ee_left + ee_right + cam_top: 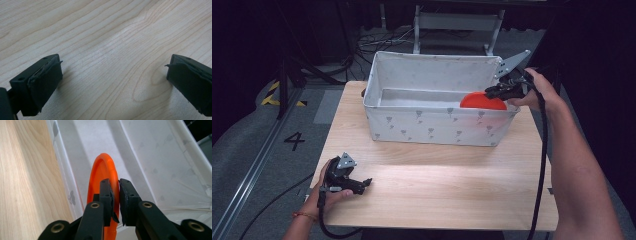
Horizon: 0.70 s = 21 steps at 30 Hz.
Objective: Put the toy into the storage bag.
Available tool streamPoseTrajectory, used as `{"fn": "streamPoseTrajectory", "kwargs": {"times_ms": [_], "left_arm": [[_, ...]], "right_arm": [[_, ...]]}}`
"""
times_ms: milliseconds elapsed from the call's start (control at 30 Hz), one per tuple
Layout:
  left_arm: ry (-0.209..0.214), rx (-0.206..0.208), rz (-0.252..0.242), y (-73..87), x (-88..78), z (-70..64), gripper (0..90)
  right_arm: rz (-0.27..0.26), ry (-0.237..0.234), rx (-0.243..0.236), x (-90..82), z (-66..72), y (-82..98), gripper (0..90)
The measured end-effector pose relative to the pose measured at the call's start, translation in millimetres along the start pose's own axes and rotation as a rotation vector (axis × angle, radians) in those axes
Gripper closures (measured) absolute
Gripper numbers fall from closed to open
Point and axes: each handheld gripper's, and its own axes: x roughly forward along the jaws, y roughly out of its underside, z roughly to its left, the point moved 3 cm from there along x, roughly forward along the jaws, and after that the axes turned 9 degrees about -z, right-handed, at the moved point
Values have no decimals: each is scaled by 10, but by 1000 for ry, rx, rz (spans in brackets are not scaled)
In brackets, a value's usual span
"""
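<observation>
An orange plate (482,101) hangs on edge inside the right end of a white fabric basket (437,127). My right gripper (491,92) reaches in over the basket's right wall and is shut on the plate's rim. The right gripper view shows the plate (101,170) upright, its rim pinched between my right gripper's (115,182) two black jaws, close to the basket's near wall (62,157). My left gripper (363,185) rests low at the front left of the wooden table (437,185). In its own view my left gripper (113,67) is open over bare wood.
The basket stands at the back of the table and takes up most of its width. Its floor (100,137) beyond the plate is bare. A cable (542,165) trails from the right gripper along the forearm. Grey floor and black cables lie behind the table.
</observation>
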Motion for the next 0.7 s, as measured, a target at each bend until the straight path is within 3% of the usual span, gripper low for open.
{"fn": "streamPoseTrajectory", "kwargs": {"times_ms": [433,567,700], "left_arm": [[0,0,0,0,0,0,5],[0,0,0,0,0,0,5],[0,0,0,0,0,0,5]], "right_arm": [[187,-95,-49,146,7,78,813],[233,-114,-21,174,-45,132,813],[285,-132,-25,232,-58,181,811]]}}
